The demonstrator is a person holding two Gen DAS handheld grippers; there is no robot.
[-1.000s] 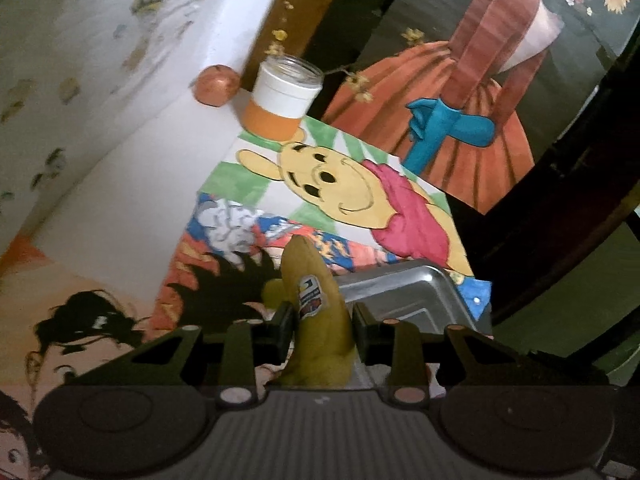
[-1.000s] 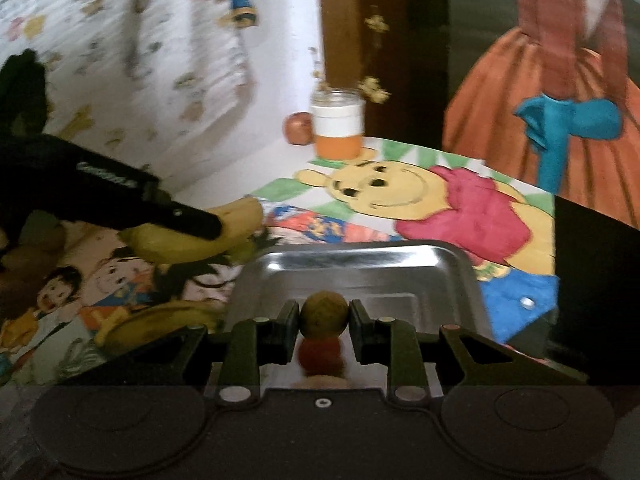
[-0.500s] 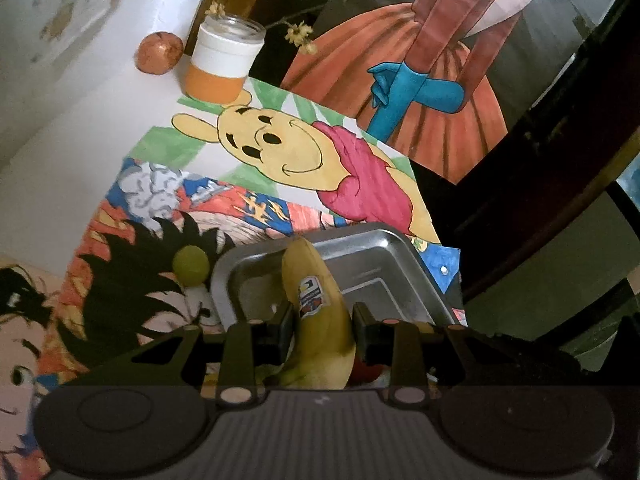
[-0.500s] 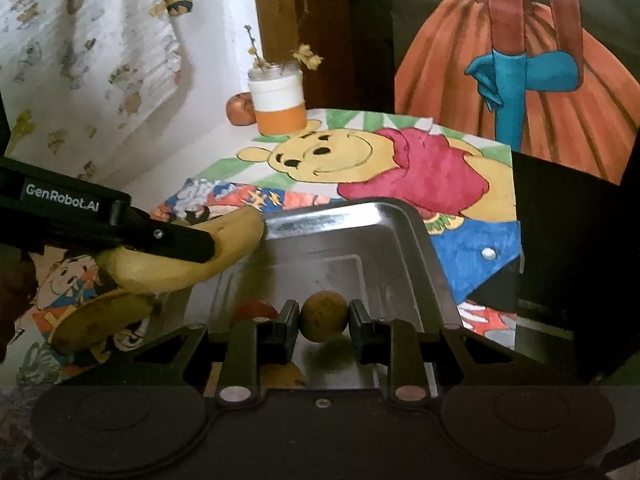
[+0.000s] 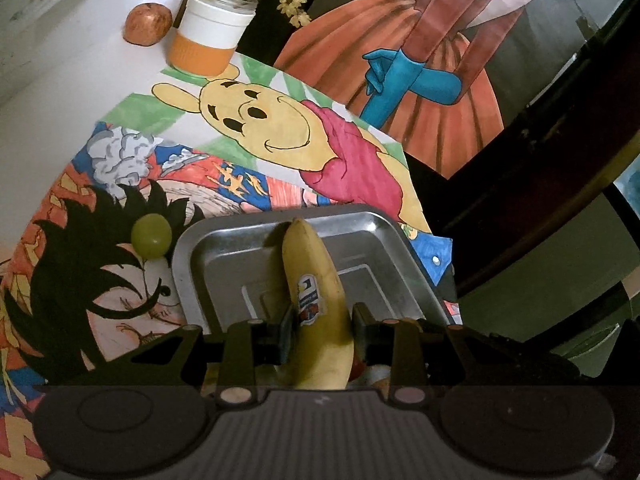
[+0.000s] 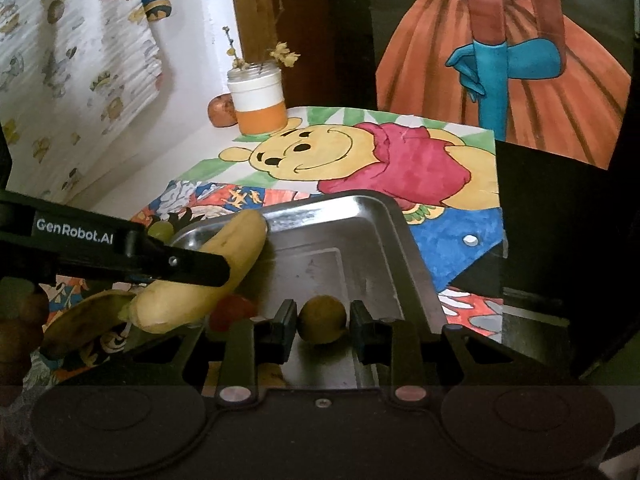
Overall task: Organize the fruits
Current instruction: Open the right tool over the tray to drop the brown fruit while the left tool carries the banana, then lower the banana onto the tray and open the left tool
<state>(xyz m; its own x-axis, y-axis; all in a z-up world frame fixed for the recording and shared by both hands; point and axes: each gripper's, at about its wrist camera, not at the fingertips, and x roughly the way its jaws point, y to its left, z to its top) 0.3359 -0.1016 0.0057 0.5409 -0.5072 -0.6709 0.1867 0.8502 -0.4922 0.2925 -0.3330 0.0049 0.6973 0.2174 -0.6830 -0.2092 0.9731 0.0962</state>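
Observation:
My left gripper (image 5: 322, 317) is shut on a yellow banana (image 5: 316, 280) with a sticker, held low over the steel tray (image 5: 192, 248). In the right wrist view the same banana (image 6: 236, 252) reaches in over the tray's left rim (image 6: 192, 236), under a black finger (image 6: 180, 264) of the left gripper. My right gripper (image 6: 323, 320) is low inside the tray and its jaws are opening. A round yellow-brown fruit (image 6: 322, 319) lies between them on the tray floor, with a thin gap at the right pad. A red fruit (image 6: 232, 312) lies in the tray beside it.
A green grape (image 5: 151, 236) lies on the drawing-covered table left of the tray. A second banana (image 6: 80, 320) and dark round fruits (image 6: 16, 320) lie at the near left. At the back stand an orange-and-white jar (image 5: 212, 32) and a reddish fruit (image 5: 146, 24).
The left gripper carried the banana rightward and down over the tray. The right gripper sank into the tray and its pads eased off the round fruit.

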